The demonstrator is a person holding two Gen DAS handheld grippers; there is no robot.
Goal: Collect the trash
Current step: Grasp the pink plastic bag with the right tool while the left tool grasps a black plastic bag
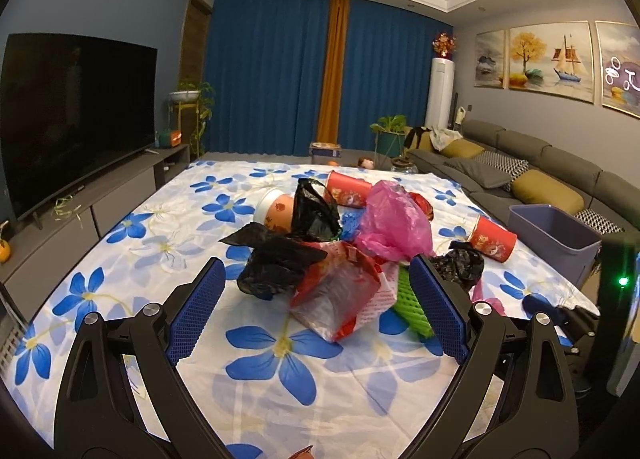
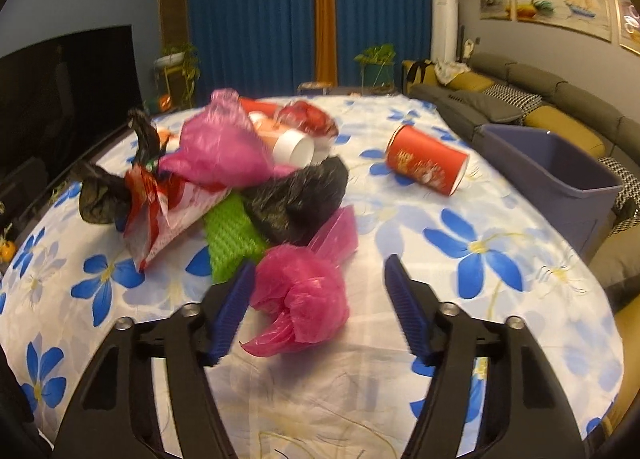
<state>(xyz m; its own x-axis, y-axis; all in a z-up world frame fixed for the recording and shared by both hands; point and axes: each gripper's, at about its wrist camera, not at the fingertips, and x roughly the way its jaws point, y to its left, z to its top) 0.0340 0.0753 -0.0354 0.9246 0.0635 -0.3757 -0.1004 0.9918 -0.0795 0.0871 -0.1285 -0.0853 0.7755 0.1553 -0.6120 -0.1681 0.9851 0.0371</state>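
Across the centre of both frames, a counter [image 1: 132, 235] draped in a white cloth with blue flowers carries a loose pile of trash.

Left wrist view: the left hand-held gripper [image 1: 316, 301] occupies the lower half of the frame, jaws spread wide. A red-and-clear wrapper [image 1: 336, 299] lies between its blue pads, with no pad seen touching it. A black bag [image 1: 276, 263] sits just left of the wrapper, a green foam net [image 1: 408, 299] just right of it. A large pink bag [image 1: 394, 225] rises behind them at centre. A red paper cup [image 1: 492, 239] lies on its side at centre right, near a grey bin [image 1: 556, 231] at the right edge.

Right wrist view: the right hand-held gripper [image 2: 320, 303] is spread wide, lower centre. A crumpled pink bag [image 2: 302, 295] lies between its jaws, close against the left pad; whether it touches is unclear. The pile sits at centre left, the red paper cup [image 2: 426, 165] apart at upper right, the grey bin [image 2: 568, 179] at the right edge.
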